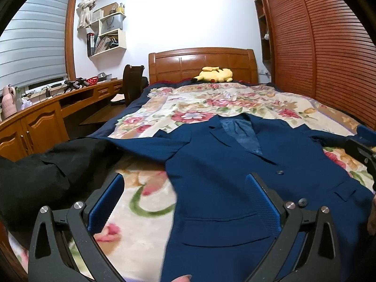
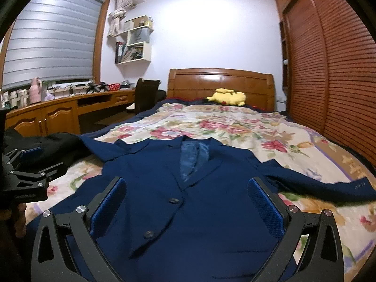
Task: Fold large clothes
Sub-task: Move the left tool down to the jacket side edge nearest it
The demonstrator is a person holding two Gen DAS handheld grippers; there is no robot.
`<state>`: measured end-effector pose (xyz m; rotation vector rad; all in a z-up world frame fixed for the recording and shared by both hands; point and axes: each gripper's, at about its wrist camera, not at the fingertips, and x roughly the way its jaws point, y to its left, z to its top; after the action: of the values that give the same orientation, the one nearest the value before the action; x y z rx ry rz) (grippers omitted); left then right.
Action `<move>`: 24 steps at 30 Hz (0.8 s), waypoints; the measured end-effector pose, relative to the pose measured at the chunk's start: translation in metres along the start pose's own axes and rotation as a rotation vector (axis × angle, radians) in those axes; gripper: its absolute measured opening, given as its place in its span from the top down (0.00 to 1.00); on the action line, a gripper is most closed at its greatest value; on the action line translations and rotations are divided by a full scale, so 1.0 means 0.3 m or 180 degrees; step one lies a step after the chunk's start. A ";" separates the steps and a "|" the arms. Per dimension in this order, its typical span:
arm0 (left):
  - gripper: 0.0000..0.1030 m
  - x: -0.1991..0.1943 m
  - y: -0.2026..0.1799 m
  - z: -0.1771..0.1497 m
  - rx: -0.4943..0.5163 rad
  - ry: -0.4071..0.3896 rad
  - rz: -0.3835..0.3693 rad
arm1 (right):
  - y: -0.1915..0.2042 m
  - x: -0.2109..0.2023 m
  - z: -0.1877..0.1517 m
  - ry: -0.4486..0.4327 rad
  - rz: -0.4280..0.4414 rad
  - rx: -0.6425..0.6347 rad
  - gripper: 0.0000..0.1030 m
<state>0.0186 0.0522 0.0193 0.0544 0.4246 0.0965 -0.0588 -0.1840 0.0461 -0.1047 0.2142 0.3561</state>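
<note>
On the floral blanket [image 2: 235, 127] of the bed lies a navy blue blazer [image 2: 188, 211], front up — collar toward the far wooden headboard [image 2: 221, 82], hem toward the near edge, long axis running near to far, both sleeves spread out left and right. A black garment [image 1: 47, 164] sits at the left, touching the left sleeve. Left gripper [image 1: 185, 202] spread wide, gripping nothing; right gripper [image 2: 186, 209] likewise wide apart over the buttons. Yellow Pikachu plush [image 2: 228, 97] by the headboard; louvred wardrobe doors [image 2: 340, 70] right, desk [image 2: 70, 108] left. No writing readable.
</note>
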 end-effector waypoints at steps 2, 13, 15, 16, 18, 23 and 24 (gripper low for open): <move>0.00 0.008 0.024 0.007 -0.0011 0.0034 -0.0034 | 0.006 0.022 0.028 0.0020 0.0048 -0.0048 0.00; 0.00 0.160 0.136 0.063 0.0016 0.0366 -0.0134 | 0.003 0.239 0.077 0.0321 0.0315 -0.0180 0.00; 0.00 0.200 0.149 0.073 0.0041 0.0413 -0.0145 | -0.016 0.262 0.076 0.0340 0.0350 -0.0204 0.00; 0.00 0.221 0.155 0.078 0.0032 0.0439 -0.0174 | -0.033 0.272 0.071 0.0352 0.0359 -0.0207 0.00; 0.00 0.268 0.169 0.087 -0.0010 0.0520 -0.0222 | -0.035 0.295 0.082 0.0401 0.0390 -0.0208 0.00; 0.05 0.385 0.201 0.120 -0.0021 0.0649 -0.0244 | -0.056 0.356 0.088 0.0526 0.0449 -0.0165 0.00; 0.06 0.409 0.205 0.126 0.0002 0.0678 -0.0215 | -0.065 0.366 0.088 0.0554 0.0450 -0.0136 0.00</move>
<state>0.1406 0.1250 0.0081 0.0304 0.6387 0.0354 0.0537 -0.1617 0.0483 -0.1633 0.3874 0.4932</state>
